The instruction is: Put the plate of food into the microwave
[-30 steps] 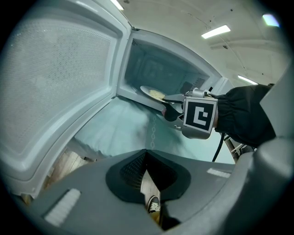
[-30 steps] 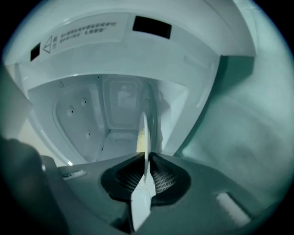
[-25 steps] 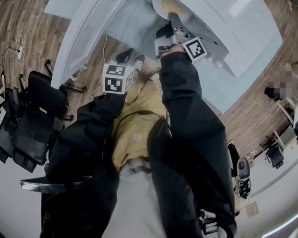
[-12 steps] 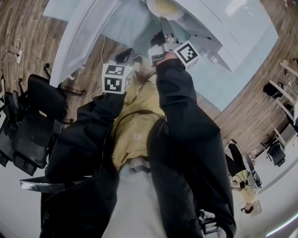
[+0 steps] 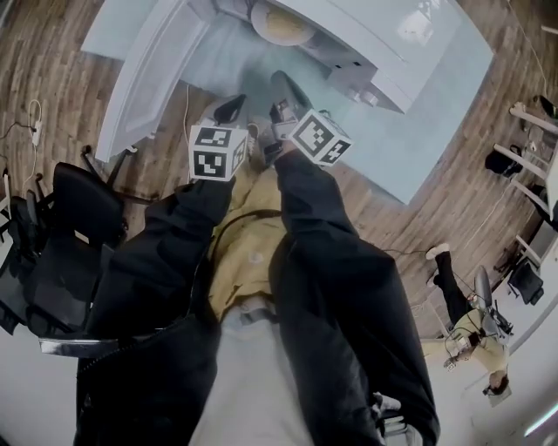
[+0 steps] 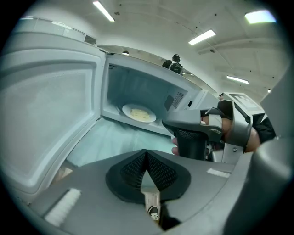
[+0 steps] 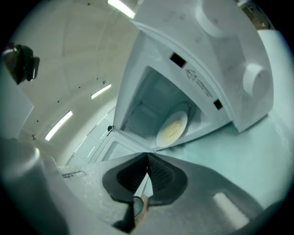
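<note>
The white plate of yellow food [image 5: 281, 23] lies on the floor of the open microwave [image 5: 375, 43], and shows in both gripper views [image 6: 139, 112] [image 7: 172, 128]. My right gripper [image 5: 288, 87] hangs in front of the opening, apart from the plate. Its jaws have just been closing and now stand shut with nothing between them [image 7: 148, 158]. My left gripper [image 5: 231, 106] sits beside it, a little nearer the open door [image 5: 148, 70], also shut and empty [image 6: 147, 153].
The microwave stands on a pale glass table [image 5: 418, 131], its door swung wide to the left. Dark office chairs [image 5: 61, 226] stand on the wooden floor at the left. Another person [image 5: 471, 340] is at the far right.
My right gripper has drawn back from the plate and out of the microwave, rolling as it went. The plate stays inside. The left gripper has shifted only slightly.
</note>
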Tool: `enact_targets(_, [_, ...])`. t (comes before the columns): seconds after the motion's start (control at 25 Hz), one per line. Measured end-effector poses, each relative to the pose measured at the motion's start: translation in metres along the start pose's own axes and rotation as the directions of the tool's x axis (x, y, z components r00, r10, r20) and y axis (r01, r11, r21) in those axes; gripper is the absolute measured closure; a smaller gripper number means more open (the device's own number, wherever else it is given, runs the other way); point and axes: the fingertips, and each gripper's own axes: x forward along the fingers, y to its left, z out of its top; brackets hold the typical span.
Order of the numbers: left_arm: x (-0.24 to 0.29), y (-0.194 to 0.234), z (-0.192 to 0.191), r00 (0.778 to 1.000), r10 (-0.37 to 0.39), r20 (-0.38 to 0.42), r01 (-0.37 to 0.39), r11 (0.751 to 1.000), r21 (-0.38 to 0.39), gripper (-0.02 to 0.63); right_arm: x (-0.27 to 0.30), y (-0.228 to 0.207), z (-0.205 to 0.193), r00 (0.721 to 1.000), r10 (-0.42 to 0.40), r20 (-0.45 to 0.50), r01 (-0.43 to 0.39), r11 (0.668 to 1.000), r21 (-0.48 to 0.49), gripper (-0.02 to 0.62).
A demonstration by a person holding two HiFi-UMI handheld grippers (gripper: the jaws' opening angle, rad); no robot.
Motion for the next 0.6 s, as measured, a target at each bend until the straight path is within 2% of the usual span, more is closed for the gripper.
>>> enact_targets(0.12, [-0.006, -0.015, 0.016, 0.999, -0.015, 0.042, 0.014, 1.000, 0.015, 0.611, -0.018, 0.020, 0.010, 1.000, -0.010, 0.012, 0.012, 0.989, -0.144, 0.600])
enact_targets(0.24, [-0.013, -0.033, 0.033, 0.996, -0.037, 0.085, 0.034, 0.999, 0.036, 0.611, -0.038, 0.037, 0.023, 0.999, -0.016, 0.043, 0.027, 0.964, -0.264, 0.600])
enact_targets(0.4, [-0.029, -0.059, 0.054, 0.988, -0.068, 0.141, 0.057, 0.995, 0.084, 0.611, -0.067, 0.057, 0.038, 0.994, -0.021, 0.108, 0.063, 0.910, -0.409, 0.600])
enact_targets(0.6, [-0.047, -0.092, 0.090, 0.968, -0.112, 0.226, 0.078, 0.985, 0.151, 0.611, -0.102, 0.080, 0.065, 0.979, -0.022, 0.200, 0.129, 0.833, -0.538, 0.600])
